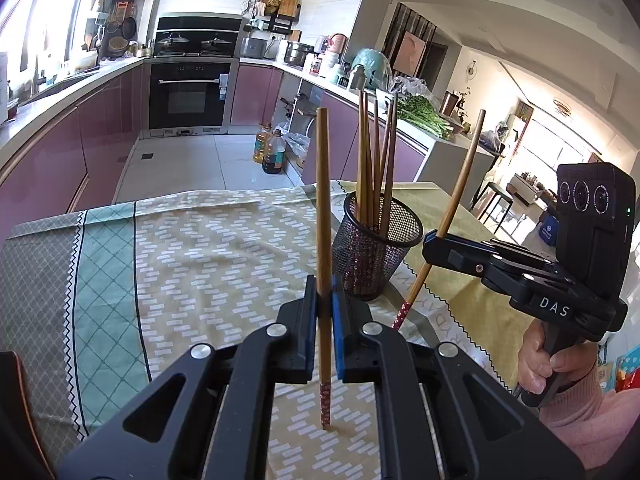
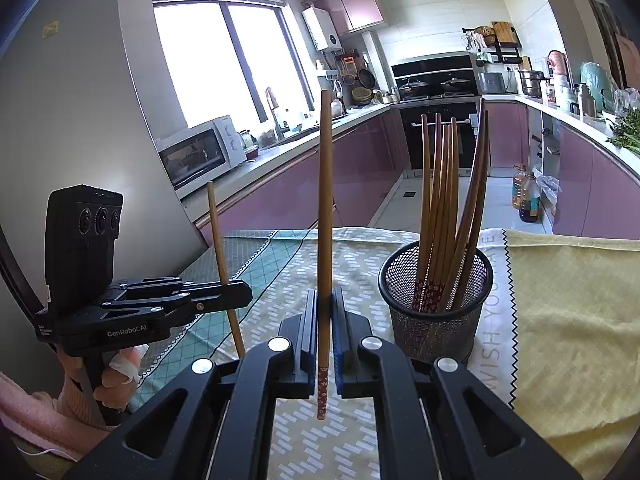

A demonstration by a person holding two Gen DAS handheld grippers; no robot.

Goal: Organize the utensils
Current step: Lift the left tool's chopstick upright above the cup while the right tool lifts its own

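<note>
Now both grippers pinch one upright chopstick each: left gripper point(image 1: 324, 312) centre frame, right gripper point(image 1: 434, 240) at right. The mesh cup point(image 1: 376, 256) of chopsticks point(image 1: 374, 168) stands between them, cloth point(image 1: 192, 256) open at left.

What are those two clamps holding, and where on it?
Each grips one chopstick near its patterned lower end: left gripper holds one chopstick, right gripper another chopstick.

A patterned tablecloth point(image 1: 192, 248) lay beneath the fingers, a yellow cloth point(image 2: 568, 320) to their right; beyond stood an oven point(image 1: 188, 96), oil bottles point(image 1: 272, 152) and a microwave point(image 2: 200, 156).
</note>
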